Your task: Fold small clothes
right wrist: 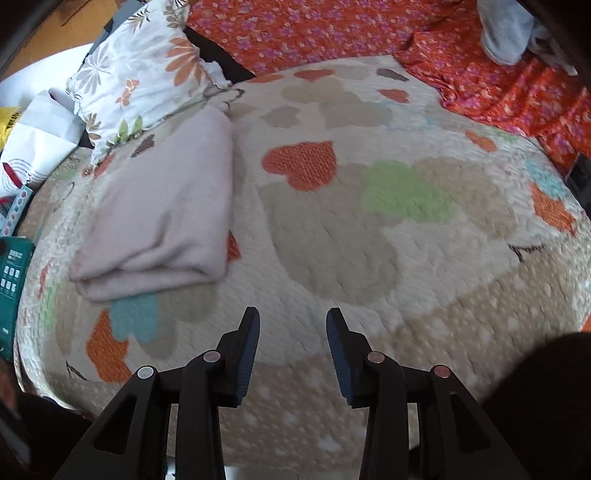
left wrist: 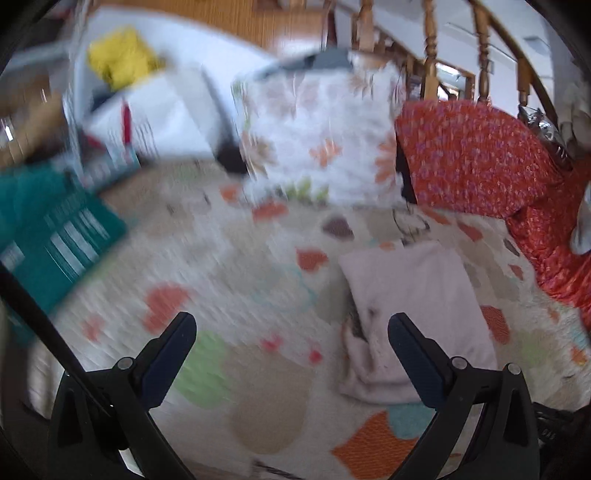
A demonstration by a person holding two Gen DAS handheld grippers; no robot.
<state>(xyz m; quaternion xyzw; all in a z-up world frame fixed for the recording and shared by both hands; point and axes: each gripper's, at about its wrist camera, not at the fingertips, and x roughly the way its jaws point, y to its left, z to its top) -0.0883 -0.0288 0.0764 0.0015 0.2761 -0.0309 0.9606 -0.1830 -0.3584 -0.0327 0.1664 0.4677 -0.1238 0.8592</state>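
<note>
A pale pink garment (right wrist: 162,206) lies folded in a thick rectangle on the heart-patterned quilt (right wrist: 369,229). It also shows in the left wrist view (left wrist: 410,306), just beyond the right finger. My left gripper (left wrist: 291,325) is open wide and empty above the quilt; this view is blurred. My right gripper (right wrist: 293,321) is open and empty, low over the quilt's near part, to the right of the garment and apart from it.
A floral pillow (right wrist: 140,74) lies behind the garment. An orange flowered spread (right wrist: 369,33) covers the back and right. A grey slipper-like thing (right wrist: 506,33) sits at the back right. A teal box (left wrist: 55,236), white papers (left wrist: 159,114) and a yellow cloth (left wrist: 118,59) are at the left.
</note>
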